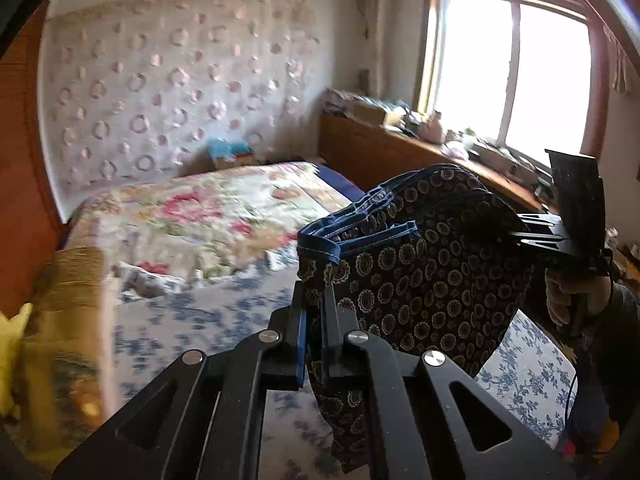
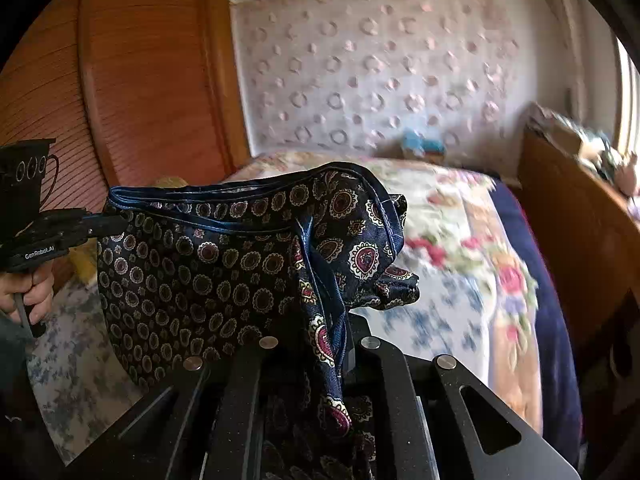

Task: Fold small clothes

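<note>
A: Start with the biggest thing. What shows of the bed [image 1: 208,216]?

B: A floral quilt over it, smeared by motion in both views. Its near end is cut off behind the tools, and the blue-flowered sheet [image 1: 528,364] shows only in patches around the cloth.

A: And the far side?

B: A wall hanging [image 2: 380,80] with pale rings, soft and blurred. The window [image 1: 512,76] is blown out white; nothing beyond it can be read. The clutter on the ledge [image 1: 432,144] under it is too blurred to name.

A: The garment?

B: The shorts [image 1: 420,264], dark with round medallions and blue trim, hang in the air above the bed, stretched between the two tools. The lower edge drops out of sight behind the frame in the right wrist view.

A: The left hand-held gripper [image 1: 314,320]?

B: Its jaws are pressed together on one end of the shorts, cloth pinched between them.

A: The right hand-held gripper [image 2: 344,336]?

B: Clamped on the other end; fabric drapes over the fingers, so the pads themselves are hidden. From the left wrist view it sits at the far right, partly cut off.

A: The person?

B: Only a hand [image 2: 32,292] on the left grip, its sleeve lost at the frame edge.
</note>
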Tool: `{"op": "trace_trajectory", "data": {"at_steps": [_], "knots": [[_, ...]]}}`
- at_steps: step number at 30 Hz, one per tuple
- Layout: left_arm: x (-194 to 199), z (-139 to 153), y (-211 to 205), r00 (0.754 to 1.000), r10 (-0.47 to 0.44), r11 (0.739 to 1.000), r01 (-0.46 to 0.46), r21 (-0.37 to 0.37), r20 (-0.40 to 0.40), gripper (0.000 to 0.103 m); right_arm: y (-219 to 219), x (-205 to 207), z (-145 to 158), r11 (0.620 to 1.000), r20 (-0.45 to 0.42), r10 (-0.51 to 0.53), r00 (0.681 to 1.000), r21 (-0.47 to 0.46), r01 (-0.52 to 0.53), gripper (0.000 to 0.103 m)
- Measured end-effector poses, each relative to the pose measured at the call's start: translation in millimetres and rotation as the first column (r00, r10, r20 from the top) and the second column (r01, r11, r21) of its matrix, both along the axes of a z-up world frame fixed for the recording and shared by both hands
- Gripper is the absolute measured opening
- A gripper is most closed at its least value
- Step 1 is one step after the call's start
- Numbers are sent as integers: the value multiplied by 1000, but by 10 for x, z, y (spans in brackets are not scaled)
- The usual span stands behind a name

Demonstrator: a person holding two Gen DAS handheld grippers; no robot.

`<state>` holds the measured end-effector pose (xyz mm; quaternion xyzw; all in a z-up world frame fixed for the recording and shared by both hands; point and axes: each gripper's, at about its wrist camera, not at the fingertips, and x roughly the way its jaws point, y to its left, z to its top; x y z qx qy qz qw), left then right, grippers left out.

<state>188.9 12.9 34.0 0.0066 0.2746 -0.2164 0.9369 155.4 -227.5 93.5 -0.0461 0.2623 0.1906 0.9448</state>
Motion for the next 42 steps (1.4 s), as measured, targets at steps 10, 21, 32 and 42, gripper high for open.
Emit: {"op": "trace_trajectory", "data": {"at_steps": [10, 21, 32, 42], "knots": [[-269, 127, 1053, 968, 237, 971, -234, -39, 77, 6, 842, 500, 269, 969, 66, 227, 972, -115, -219, 10], [-436, -64, 1895, 890, 446, 893, -437, -103, 93, 6, 1831, 1278, 644, 878, 82, 438, 895, -254, -406, 10], [-693, -688, 2423, 821, 570, 812, -567, -138, -21, 6, 2944, 2016, 420, 758, 15, 583, 812, -370, -537, 10], [-664, -981, 2591, 784, 615, 776, -621, -109, -90, 6, 3412, 2390, 141, 758, -43, 552, 833, -390, -523, 44]]}}
